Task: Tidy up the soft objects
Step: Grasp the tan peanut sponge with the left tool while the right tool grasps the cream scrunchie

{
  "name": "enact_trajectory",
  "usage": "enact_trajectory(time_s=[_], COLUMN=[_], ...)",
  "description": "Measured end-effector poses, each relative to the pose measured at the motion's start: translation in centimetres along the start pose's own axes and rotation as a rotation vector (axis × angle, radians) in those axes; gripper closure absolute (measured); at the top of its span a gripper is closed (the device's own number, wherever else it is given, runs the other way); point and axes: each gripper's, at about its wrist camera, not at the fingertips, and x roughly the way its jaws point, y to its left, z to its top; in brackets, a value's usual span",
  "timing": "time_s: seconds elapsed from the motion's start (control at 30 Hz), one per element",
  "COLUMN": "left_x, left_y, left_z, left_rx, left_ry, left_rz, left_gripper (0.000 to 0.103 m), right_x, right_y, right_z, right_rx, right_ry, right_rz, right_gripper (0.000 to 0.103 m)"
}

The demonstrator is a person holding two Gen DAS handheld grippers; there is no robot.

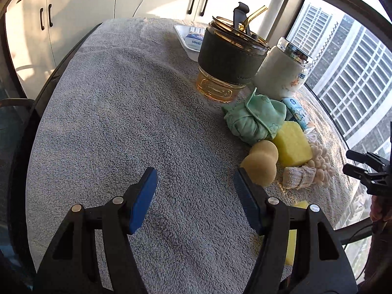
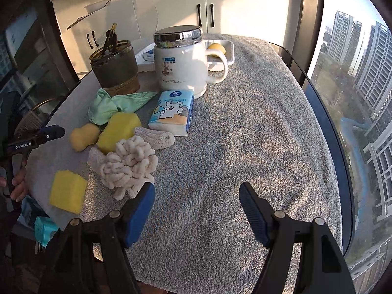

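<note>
Soft things lie clustered on a grey towel (image 1: 122,122) (image 2: 245,134): a green cloth (image 1: 254,120) (image 2: 110,105), a yellow sponge block (image 1: 292,144) (image 2: 117,131), a tan gourd-shaped sponge (image 1: 261,164) (image 2: 83,136), a cream chenille bundle (image 2: 127,166) (image 1: 318,161), a knitted cream piece (image 1: 297,177) (image 2: 156,138), a tissue pack (image 2: 172,114) (image 1: 297,116) and a second yellow sponge (image 2: 67,191) (image 1: 292,245). My left gripper (image 1: 194,181) hovers open and empty, its right finger beside the tan sponge. My right gripper (image 2: 197,197) is open and empty, just right of the chenille bundle.
A dark-sleeved amber glass cup with a straw (image 1: 227,56) (image 2: 114,66) and a white lidded mug (image 2: 182,61) (image 1: 281,71) stand behind the pile. A white tray (image 2: 230,51) (image 1: 182,34) at the back holds a tissue pack and a yellow thing. Windows run along the right.
</note>
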Motion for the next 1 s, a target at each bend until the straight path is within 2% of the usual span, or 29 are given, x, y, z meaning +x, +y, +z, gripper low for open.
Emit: enact_trajectory(time_s=[0.17, 0.3, 0.43, 0.53, 0.67, 0.77, 0.97, 1.0], left_x=[-0.2, 0.3, 1.9, 2.9, 4.0, 4.6, 5.3, 5.3], left_y=[-2.5, -4.2, -6.2, -7.2, -8.3, -8.3, -7.4, -7.3], left_z=[-0.4, 0.1, 0.5, 1.0, 1.3, 1.8, 2.5, 2.5], left_rx=[0.057, 0.103, 0.161, 0.187, 0.201, 0.201, 0.128, 0.12], left_ry=[0.014, 0.018, 0.026, 0.035, 0.052, 0.039, 0.032, 0.034], left_rz=[-0.039, -0.07, -0.031, -0.026, -0.037, -0.012, -0.038, -0.045], left_gripper=[0.04, 0.04, 0.04, 0.04, 0.04, 0.04, 0.04, 0.042], right_x=[0.2, 0.6, 1.2, 2.1, 3.4, 4.3, 5.1, 5.1], right_y=[2.5, 4.4, 5.4, 5.7, 5.3, 5.1, 5.2, 5.2], right_z=[-0.8, -1.0, -0.5, -0.1, 0.5, 0.7, 1.2, 1.3], right_rx=[-0.015, -0.034, -0.041, -0.041, -0.006, 0.026, 0.038, 0.038], right_ry=[0.018, 0.019, 0.011, 0.013, 0.027, 0.043, 0.037, 0.036], right_rz=[0.072, 0.091, 0.119, 0.106, 0.118, 0.146, 0.142, 0.138], right_gripper=[0.029, 0.029, 0.029, 0.029, 0.029, 0.029, 0.029, 0.033])
